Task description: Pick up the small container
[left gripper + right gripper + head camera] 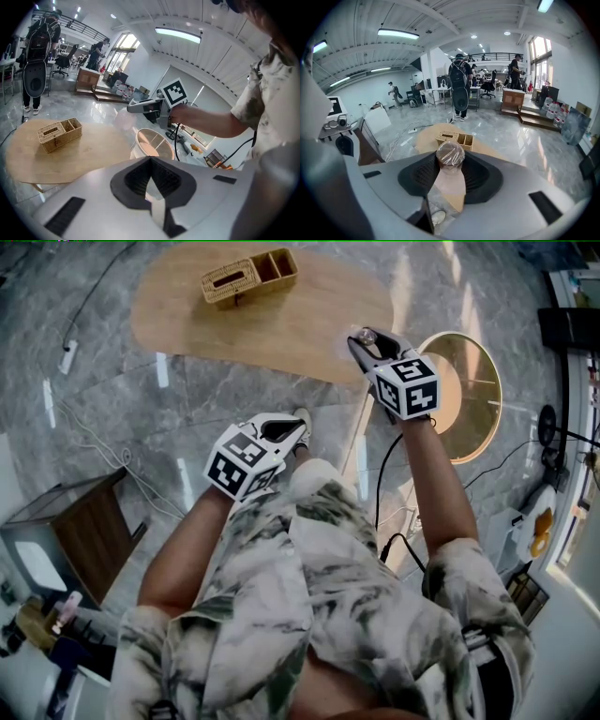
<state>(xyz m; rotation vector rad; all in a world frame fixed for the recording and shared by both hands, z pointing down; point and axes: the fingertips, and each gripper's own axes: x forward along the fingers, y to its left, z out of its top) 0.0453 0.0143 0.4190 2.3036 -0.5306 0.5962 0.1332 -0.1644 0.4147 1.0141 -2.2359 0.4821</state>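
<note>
At eight o'clock of the head view, a brown cabinet on the grey marble floor. At ten o'clock, a white power strip with its cord trailing off. Just left of centre, the left gripper, low over the floor and short of the bench. Jaws closed tip to tip, nothing caught between them.

At twelve o'clock, on the far part of the pale wooden bench, a wicker organiser with one slotted lid and open compartments, well apart from both grippers.

At one o'clock from centre, the right gripper, reached out over the bench's right-hand edge. Jaws partway apart and clamped on the small container, pinched at the very tips. In the right gripper view, the same small container round and brownish under crinkled clear film, a pad pressed on either flank, the wicker organiser straight beyond it at twelve o'clock. From the left gripper view, held up clear of the bench top.

At three o'clock, just beside the bench, a round stand with a gold rim. Below the right forearm, a black cable hanging down.
</note>
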